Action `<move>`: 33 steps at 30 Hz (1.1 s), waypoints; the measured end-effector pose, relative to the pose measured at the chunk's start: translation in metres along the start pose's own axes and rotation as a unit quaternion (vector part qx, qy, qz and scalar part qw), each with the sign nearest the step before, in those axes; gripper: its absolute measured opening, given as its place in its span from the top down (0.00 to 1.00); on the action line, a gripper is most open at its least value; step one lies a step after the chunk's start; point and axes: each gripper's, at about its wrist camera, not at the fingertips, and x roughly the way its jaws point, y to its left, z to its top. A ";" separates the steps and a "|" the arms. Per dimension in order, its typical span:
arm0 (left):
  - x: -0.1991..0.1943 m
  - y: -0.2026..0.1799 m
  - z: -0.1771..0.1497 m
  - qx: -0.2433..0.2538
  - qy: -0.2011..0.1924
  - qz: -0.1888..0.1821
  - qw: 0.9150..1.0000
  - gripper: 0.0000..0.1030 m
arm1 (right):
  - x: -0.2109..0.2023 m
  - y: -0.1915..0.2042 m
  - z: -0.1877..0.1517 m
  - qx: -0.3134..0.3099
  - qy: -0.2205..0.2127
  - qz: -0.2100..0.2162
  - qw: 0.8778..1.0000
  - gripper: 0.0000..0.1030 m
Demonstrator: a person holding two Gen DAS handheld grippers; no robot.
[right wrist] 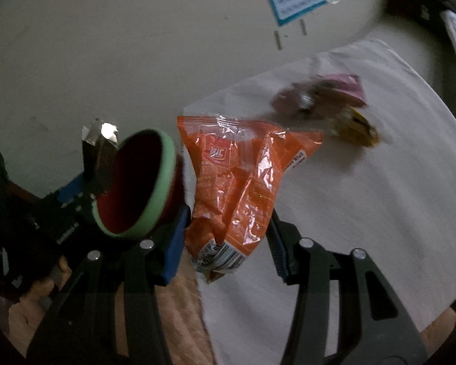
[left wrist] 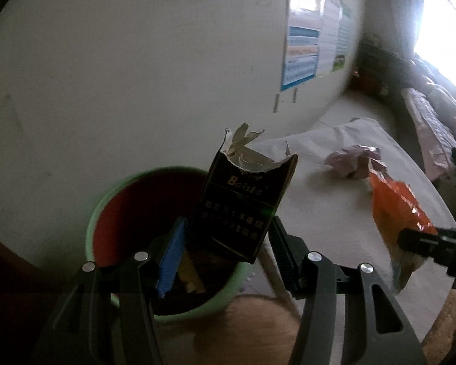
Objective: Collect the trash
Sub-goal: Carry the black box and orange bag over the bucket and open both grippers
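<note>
Room: pale wall (left wrist: 136,76) with one blue-bordered poster (left wrist: 301,60); its print is too small to read.
Surface: white cloth-covered table (right wrist: 380,197), with a tan woven mat (right wrist: 179,319) at its near edge.
Bin: one round bin (left wrist: 106,213), green rim, red inside, beside the table; scraps lie in its bottom.
Left gripper (left wrist: 228,252): jaws clamped on one black cigarette pack (left wrist: 240,206), torn open at the top with foil showing, held above the bin's rim.
Pack writing: gold "Baisha" and white Chinese characters, not clearly legible.
Right gripper (right wrist: 228,237): jaws pinching one orange snack bag (right wrist: 237,188) at its lower end, above the table edge near the bin.
Bag writing: white logo box with characters and a barcode at the bottom; digits unreadable.
Left on table: two pieces, one pinkish crumpled wrapper (right wrist: 319,94) and one yellow wrapper (right wrist: 355,127), just beside each other, blurred.
</note>
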 end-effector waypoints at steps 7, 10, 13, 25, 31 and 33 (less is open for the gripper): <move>0.013 0.040 -0.011 -0.034 0.019 0.031 0.999 0.49 | 0.025 0.046 0.021 -0.035 0.017 0.026 0.999 0.53; 0.019 0.052 -0.015 -0.045 0.026 0.043 0.998 0.49 | 0.041 0.065 0.032 -0.040 0.031 0.046 0.998 0.53; 0.025 0.067 -0.021 -0.055 0.035 0.052 0.997 0.49 | 0.053 0.079 0.041 -0.042 0.041 0.056 0.997 0.53; 0.033 0.098 -0.029 -0.075 0.053 0.073 0.993 0.48 | 0.094 0.128 0.052 -0.056 0.075 0.086 0.992 0.53; 0.036 0.102 -0.026 -0.080 0.053 0.082 0.992 0.47 | 0.098 0.129 0.056 -0.060 0.072 0.091 0.991 0.47; 0.039 0.101 -0.025 -0.081 0.055 0.087 0.991 0.42 | 0.097 0.125 0.054 -0.057 0.069 0.094 0.992 0.32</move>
